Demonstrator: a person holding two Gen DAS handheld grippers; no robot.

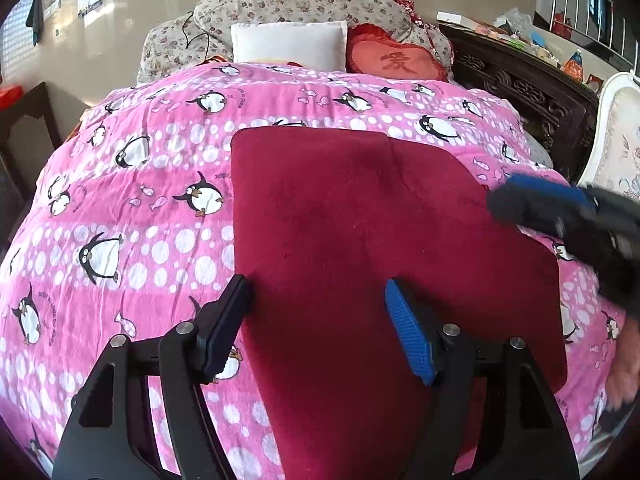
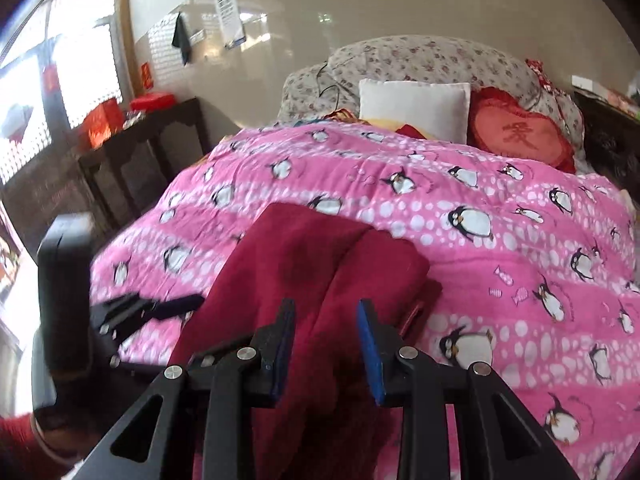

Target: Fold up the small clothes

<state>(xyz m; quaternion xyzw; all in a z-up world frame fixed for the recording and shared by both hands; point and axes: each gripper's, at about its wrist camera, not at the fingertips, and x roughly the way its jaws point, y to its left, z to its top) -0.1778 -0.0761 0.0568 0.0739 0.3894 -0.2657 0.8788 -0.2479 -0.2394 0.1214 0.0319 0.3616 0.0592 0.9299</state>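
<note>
A dark red garment [image 1: 360, 248] lies flat on the pink penguin quilt [image 1: 140, 208], with a crease running down its middle. My left gripper [image 1: 318, 300] is open, hovering over the garment's near left part; its left finger is at the garment's left edge. My right gripper [image 2: 326, 320] is open above the garment [image 2: 320, 256], nothing between its pads. It also shows in the left wrist view [image 1: 520, 204], blurred, over the garment's right edge. The left gripper [image 2: 152, 304] appears blurred at the garment's left side in the right wrist view.
A white pillow [image 1: 288, 44], a red heart cushion [image 1: 396, 60] and floral pillows [image 1: 300, 4] lie at the head of the bed. A dark carved cabinet [image 1: 520, 88] stands on the right, a white chair [image 1: 616, 136] beside it. A dark table [image 2: 132, 152] stands left.
</note>
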